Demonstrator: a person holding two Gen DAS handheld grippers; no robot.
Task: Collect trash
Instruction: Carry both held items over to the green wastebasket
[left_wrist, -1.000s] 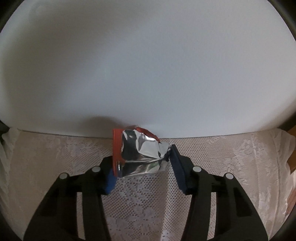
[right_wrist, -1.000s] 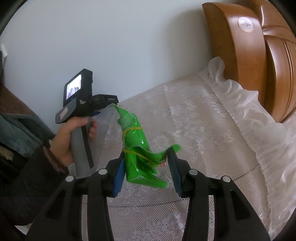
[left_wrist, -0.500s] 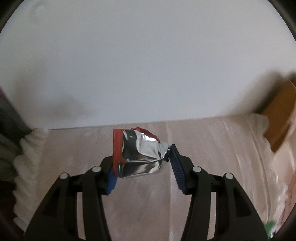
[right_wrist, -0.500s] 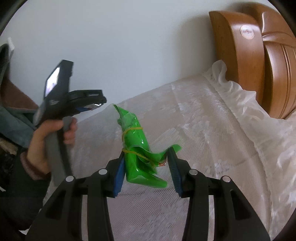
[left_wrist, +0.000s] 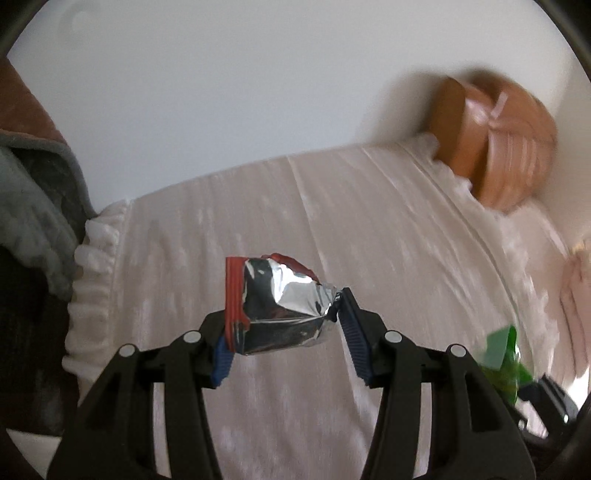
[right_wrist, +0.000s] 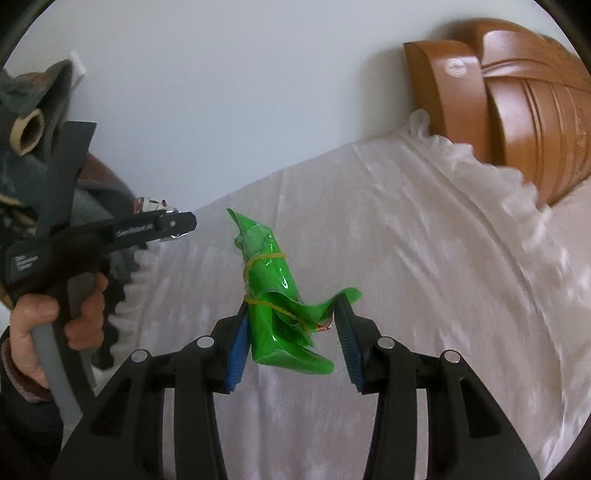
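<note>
Losing a piece is the risk: the foil wrapper (left_wrist: 284, 302) is clamped between the pads of the left claw (left_wrist: 282, 325), the green wrapper (right_wrist: 273, 295) by the right claw (right_wrist: 291, 332), both above the bed (right_wrist: 424, 258). Only 1 thin flap is pinched at the right pad, so slipping is possible.

Both wrist cams look downward; share bed (left_wrist: 369, 229), headboard (right_wrist: 517, 110).

A crumpled silver foil wrapper (left_wrist: 282, 306) with a red sealed edge is pinched in the air above the bed. A crushed green plastic wrapper (right_wrist: 275, 291), bound by yellow rubber bands, stands upright, likewise pinched aloft.
</note>
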